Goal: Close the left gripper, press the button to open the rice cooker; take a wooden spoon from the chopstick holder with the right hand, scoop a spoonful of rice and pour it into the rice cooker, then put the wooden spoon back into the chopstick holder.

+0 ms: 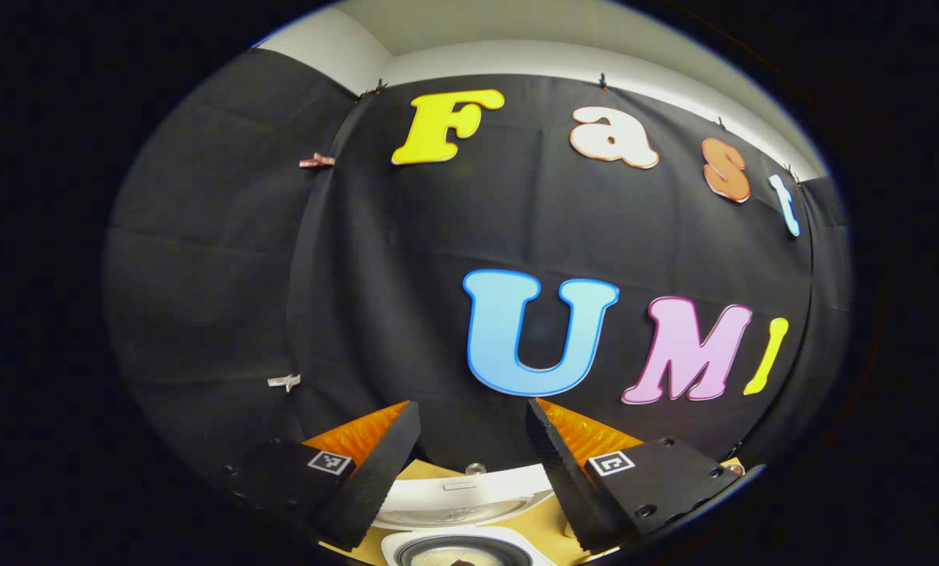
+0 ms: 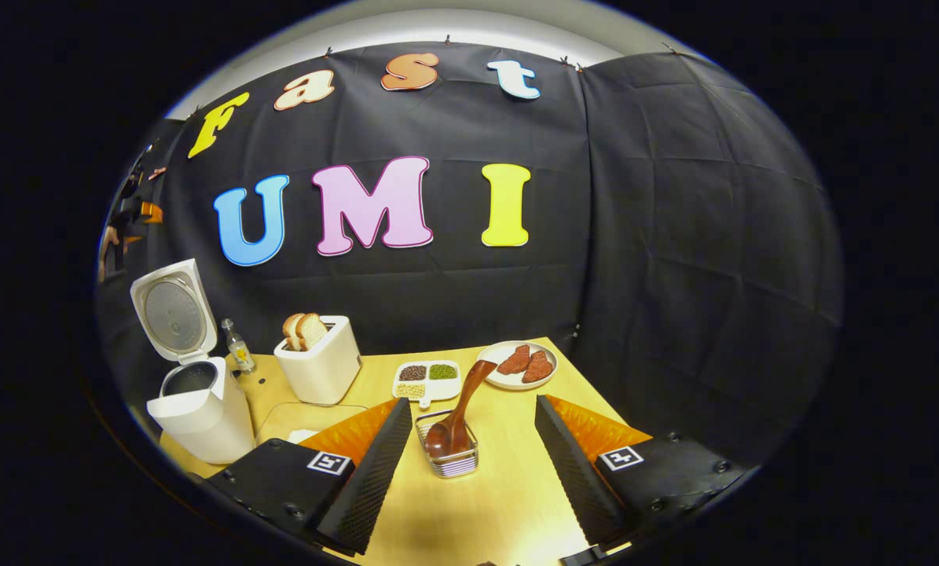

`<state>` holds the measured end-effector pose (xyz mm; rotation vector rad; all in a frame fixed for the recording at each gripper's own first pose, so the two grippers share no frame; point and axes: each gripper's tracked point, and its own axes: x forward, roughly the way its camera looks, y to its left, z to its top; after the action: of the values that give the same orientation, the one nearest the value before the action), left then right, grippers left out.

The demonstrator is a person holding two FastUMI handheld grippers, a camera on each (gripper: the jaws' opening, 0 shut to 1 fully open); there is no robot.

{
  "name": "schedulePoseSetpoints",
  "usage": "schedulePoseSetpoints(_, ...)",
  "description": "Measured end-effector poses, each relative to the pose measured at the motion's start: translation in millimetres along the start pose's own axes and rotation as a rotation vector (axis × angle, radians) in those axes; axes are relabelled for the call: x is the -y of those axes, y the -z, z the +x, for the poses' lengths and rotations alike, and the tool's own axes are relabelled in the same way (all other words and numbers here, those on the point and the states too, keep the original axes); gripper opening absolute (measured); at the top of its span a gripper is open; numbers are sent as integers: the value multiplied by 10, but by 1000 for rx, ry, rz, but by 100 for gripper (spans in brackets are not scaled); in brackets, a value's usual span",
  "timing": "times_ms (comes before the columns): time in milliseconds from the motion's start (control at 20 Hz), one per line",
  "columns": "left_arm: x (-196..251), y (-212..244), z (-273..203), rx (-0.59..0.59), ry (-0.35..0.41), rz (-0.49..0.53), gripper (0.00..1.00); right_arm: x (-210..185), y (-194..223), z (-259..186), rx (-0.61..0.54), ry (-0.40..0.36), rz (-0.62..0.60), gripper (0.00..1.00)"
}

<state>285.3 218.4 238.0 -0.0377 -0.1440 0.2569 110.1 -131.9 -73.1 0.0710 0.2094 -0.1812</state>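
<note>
Table (image 2: 508, 487): yellow wood top. Rice cooker (image 2: 198, 409) at its left edge, lid (image 2: 172, 310) standing upright, so the button step looks done. Toaster (image 2: 324, 365) with bread beside it, then a divided dish (image 2: 427, 379) and a plate (image 2: 520, 365). Chopstick holder (image 2: 452, 452) sits between the right gripper (image 2: 469, 464) fingers, untouched; jaws spread, empty. Wooden spoon (image 2: 461, 413) leans inside the holder. Left gripper (image 1: 473, 472) hangs above the open cooker, jaws apart. Whether the scoop is done or pending cannot be told.
</note>
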Motion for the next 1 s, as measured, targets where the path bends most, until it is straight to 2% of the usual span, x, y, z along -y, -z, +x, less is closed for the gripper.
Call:
schedulePoseSetpoints(100, -88, 187, 200, -43, -11, 4, 94, -82, 23, -28, 0, -1, 9, 98)
schedulePoseSetpoints(250, -106, 522, 406, -143, 19, 6, 94, -145, 28, -89, 1, -7, 12, 98)
schedulePoseSetpoints(450, -184, 914, 549, -256, -38, -4, 94, -117, 153, -119, -25, -13, 2, 99)
schedulePoseSetpoints(500, -199, 933, 567, -257, -56, 22, 95, -101, 206, -114, -44, -17, 4, 98)
schedulePoseSetpoints(750, -148, 1011, 455, -300, -117, 23, 98, -71, 328, -18, -95, -45, 45, 99)
schedulePoseSetpoints(1000, 4, 1234, -7, -366, -111, 3, 98, -53, 315, 86, -97, -93, 43, 98)
